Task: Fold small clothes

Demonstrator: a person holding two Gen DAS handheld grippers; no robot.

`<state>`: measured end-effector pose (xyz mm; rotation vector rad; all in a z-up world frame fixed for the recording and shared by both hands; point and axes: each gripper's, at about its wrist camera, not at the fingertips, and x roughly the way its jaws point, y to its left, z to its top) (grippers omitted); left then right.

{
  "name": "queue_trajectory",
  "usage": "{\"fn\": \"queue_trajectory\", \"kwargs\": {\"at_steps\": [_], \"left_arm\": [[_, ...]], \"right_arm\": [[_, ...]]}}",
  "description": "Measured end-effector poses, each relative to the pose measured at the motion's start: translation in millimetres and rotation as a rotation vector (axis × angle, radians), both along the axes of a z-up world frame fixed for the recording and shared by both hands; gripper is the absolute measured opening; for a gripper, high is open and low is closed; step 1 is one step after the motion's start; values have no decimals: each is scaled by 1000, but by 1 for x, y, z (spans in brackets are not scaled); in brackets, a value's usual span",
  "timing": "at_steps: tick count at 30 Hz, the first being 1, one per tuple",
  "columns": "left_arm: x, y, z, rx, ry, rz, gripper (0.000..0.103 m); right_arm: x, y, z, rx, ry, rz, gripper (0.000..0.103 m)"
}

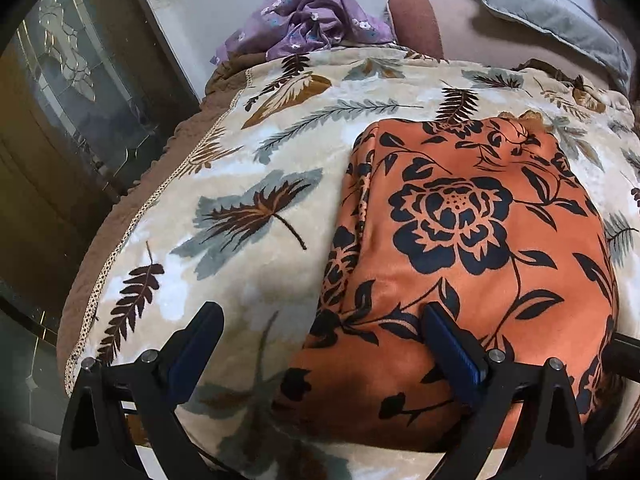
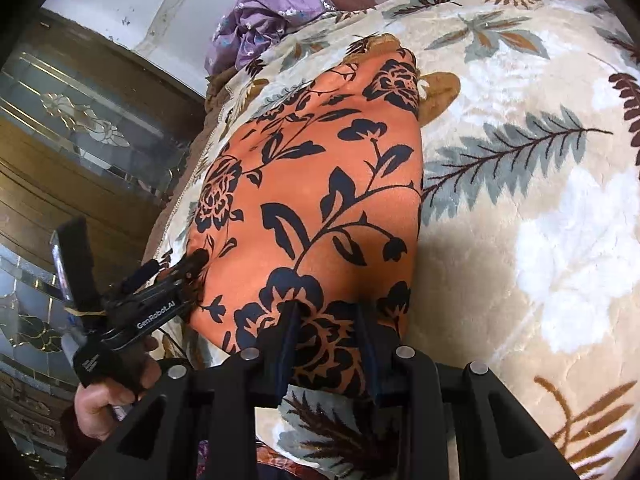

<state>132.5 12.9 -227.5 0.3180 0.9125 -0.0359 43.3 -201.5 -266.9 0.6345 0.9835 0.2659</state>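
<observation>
An orange garment with black flowers [image 1: 472, 248] lies folded into a long shape on a cream leaf-print blanket [image 1: 248, 168]. My left gripper [image 1: 320, 320] is open over the garment's near left edge, with one finger on the cloth and one over the blanket. In the right wrist view the garment [image 2: 320, 184] runs away from me. My right gripper [image 2: 328, 312] is open, its two fingers close together and resting on the garment's near end. The left gripper [image 2: 192, 264] shows at the garment's left edge, held by a hand.
A crumpled purple floral garment [image 1: 308, 20] lies at the blanket's far edge, also in the right wrist view [image 2: 256, 28]. A grey pillow [image 1: 552, 12] lies at the far right. A brown cabinet with glass doors [image 1: 68, 92] stands to the left.
</observation>
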Motion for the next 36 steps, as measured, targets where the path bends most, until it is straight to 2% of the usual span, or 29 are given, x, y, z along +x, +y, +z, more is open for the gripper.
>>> {"fn": "queue_trajectory", "kwargs": {"at_steps": [29, 32, 34, 36], "left_arm": [[1, 3, -8, -39, 3, 5, 100], [4, 3, 0, -40, 23, -21, 100], [8, 9, 13, -54, 22, -38, 100], [19, 22, 32, -68, -16, -25, 100]], "right_arm": [[-6, 2, 2, -28, -19, -6, 33], [-4, -1, 8, -26, 2, 11, 33], [0, -9, 15, 13, 16, 10, 33], [3, -24, 28, 64, -37, -32, 33]]}}
